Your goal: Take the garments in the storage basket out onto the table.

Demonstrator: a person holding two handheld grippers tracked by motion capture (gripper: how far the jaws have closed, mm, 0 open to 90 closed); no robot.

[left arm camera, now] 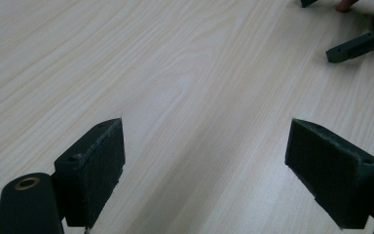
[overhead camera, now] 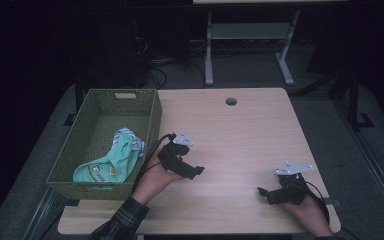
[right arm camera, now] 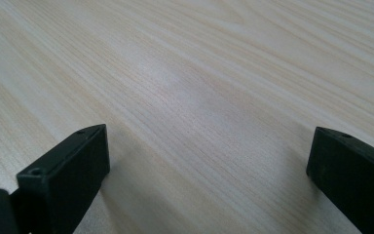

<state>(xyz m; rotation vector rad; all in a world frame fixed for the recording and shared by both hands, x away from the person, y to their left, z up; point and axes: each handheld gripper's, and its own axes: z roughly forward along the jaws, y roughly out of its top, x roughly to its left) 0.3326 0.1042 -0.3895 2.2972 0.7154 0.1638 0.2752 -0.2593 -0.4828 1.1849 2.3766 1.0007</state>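
On the light wooden table [overhead camera: 230, 130] my left gripper [overhead camera: 194, 171] lies low near the middle-left, held by a hand with a plaid sleeve [overhead camera: 122, 220]. In the left gripper view my left gripper [left arm camera: 207, 163] is open, its jaws wide apart over bare wood. Near the front right edge my right gripper [overhead camera: 263, 193] points left. The right gripper view has my right gripper [right arm camera: 207, 165] open too, with nothing between the jaws. A green woven basket [overhead camera: 87, 177] at the table's left holds a mint-green garment [overhead camera: 111, 162] with a striped part.
A round cable hole [overhead camera: 231, 101] sits near the table's far edge. Behind the table stands a white table frame [overhead camera: 250, 35], with dark cables on the floor. The other gripper's jaw [left arm camera: 355, 46] pokes into the left gripper view at top right.
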